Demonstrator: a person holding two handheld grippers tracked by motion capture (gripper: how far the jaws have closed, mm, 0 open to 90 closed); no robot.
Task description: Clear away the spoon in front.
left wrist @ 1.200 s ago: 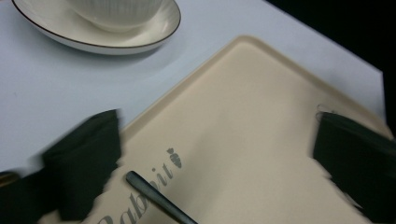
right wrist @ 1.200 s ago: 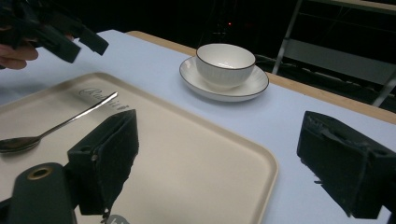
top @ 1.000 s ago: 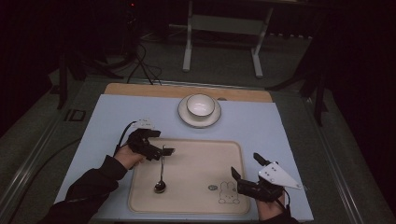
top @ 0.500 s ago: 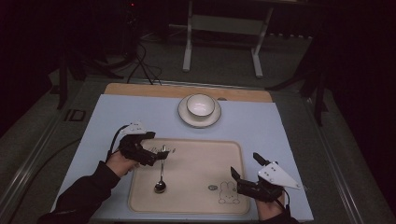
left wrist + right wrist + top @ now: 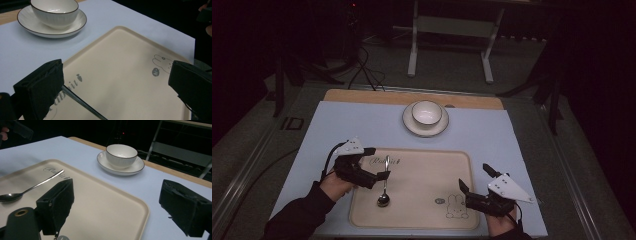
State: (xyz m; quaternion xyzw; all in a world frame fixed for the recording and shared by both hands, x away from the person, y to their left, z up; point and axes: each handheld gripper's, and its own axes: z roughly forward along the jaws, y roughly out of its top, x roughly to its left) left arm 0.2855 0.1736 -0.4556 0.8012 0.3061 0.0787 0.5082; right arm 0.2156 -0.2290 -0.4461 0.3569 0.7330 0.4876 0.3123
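Note:
A metal spoon (image 5: pixel 385 182) lies on the beige tray (image 5: pixel 422 180), bowl end toward me, handle pointing away. My left gripper (image 5: pixel 378 163) is open at the tray's left edge. The handle's far end (image 5: pixel 82 103) runs beside its left jaw, ungripped. My right gripper (image 5: pixel 474 178) stands open over the tray's near right corner with nothing between its jaws. From the right gripper view the spoon (image 5: pixel 32 187) lies well to the left. A white bowl (image 5: pixel 427 112) sits on a white saucer (image 5: pixel 409 125) beyond the tray.
The tray rests on a pale blue mat (image 5: pixel 337 130) over a wooden tabletop (image 5: pixel 362 95). A rabbit print (image 5: pixel 456 206) marks the tray near my right gripper. Dark floor, cables and a metal stand (image 5: pixel 449 30) lie behind the table.
My left gripper has drifted a little toward me and to the left. The spoon, tray, bowl and right gripper have stayed where they were.

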